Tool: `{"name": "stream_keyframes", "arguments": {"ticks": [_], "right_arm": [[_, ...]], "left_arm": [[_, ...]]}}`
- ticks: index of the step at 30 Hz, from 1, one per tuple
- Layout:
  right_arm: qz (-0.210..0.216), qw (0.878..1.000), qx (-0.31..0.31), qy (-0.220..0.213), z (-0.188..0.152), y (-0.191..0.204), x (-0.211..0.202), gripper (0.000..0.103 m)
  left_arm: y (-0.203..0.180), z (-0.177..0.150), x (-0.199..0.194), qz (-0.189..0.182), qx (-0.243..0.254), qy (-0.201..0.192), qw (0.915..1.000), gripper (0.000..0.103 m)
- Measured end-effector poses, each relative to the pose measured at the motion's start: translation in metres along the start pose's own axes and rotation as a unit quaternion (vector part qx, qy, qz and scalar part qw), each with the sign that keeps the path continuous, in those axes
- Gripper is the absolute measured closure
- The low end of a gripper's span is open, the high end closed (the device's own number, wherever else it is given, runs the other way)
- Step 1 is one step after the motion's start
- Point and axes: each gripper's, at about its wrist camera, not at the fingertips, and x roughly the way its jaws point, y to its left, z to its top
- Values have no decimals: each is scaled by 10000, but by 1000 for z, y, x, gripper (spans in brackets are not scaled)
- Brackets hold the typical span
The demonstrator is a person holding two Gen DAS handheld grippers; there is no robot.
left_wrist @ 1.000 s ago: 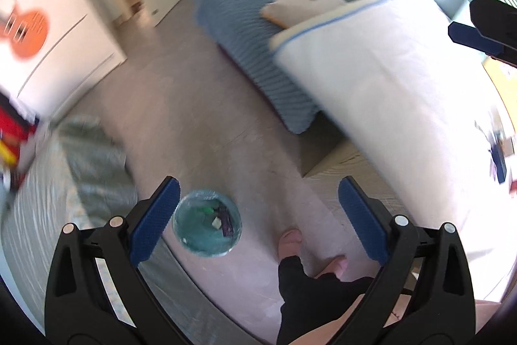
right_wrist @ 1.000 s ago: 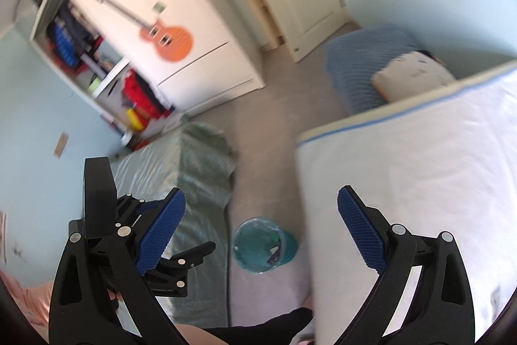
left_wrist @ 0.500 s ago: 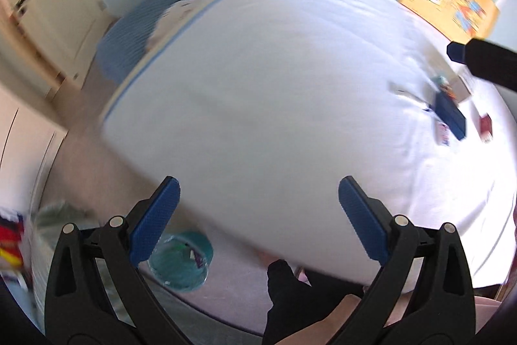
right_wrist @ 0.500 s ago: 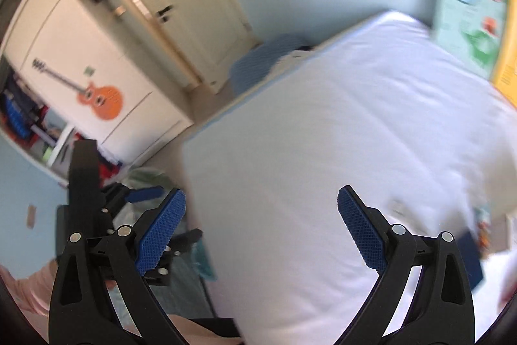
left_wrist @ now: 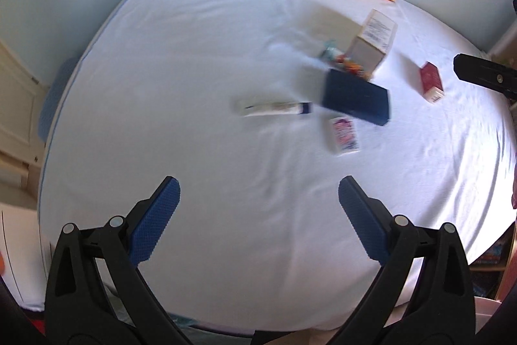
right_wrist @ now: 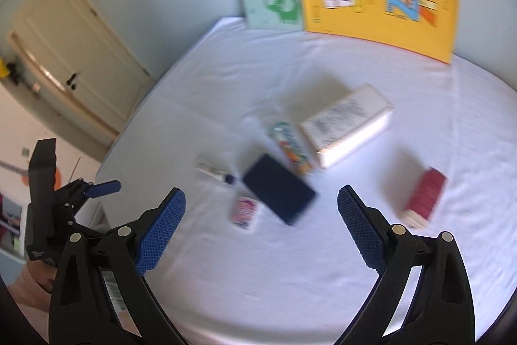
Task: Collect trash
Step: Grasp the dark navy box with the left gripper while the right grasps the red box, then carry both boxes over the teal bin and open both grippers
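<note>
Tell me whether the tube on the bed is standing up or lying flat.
Lying flat. The tube rests on its side on the white sheet, its dark cap pointing toward the dark blue box.

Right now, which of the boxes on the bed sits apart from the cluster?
The red box, alone on the white sheet to the right; the navy box, white box and small pink packet are grouped together.

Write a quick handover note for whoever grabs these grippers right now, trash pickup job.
Left gripper: open, empty, above the bed.
Right gripper: open, empty, above the same bed.
Trash on the sheet, all loose: dark blue box, white box, red box, small pink packet, tube, colourful wrapper.
Done: nothing picked in this view.
Left: collect every piece; no bin in view now.
</note>
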Motion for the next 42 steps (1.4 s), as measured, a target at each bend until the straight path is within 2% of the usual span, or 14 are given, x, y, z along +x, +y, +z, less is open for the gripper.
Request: {"name": "stream_keyframes", "arguments": {"ticks": [6,14,23,25,34,35,37,39,42], "right_arm": [[-349,9987,364,30,-7,-57,-11,9],[-564,9974,373,262,-12,-90,-1,9],[-689,9949,435,589,-9,-113,33,9],[-628,9951,442,616,-8,-115,37,9],[-858,9924,457,756,-3,-121,57,12],[-916,9918,455,770,-2,-121,59,13],[-977,9905,474,847,-2,-123,64,37],[-1043,9889,521,919,-2,-125,68,49],[-1126,9878,576,911,-2,-128,66,74]], "left_arm": [[-56,26,21,-173,477,126,9986,7],[-97,58,51,-262,706,242,9969,7],[-111,78,87,-298,821,514,9949,7],[-112,81,93,-305,848,575,9943,7],[-107,93,116,-448,929,731,9920,7],[-106,93,118,-526,926,734,9916,7],[-106,93,120,-491,1001,706,9913,7],[-107,92,124,-489,1083,689,9905,11],[-104,94,126,-583,1089,650,9902,11]]}}
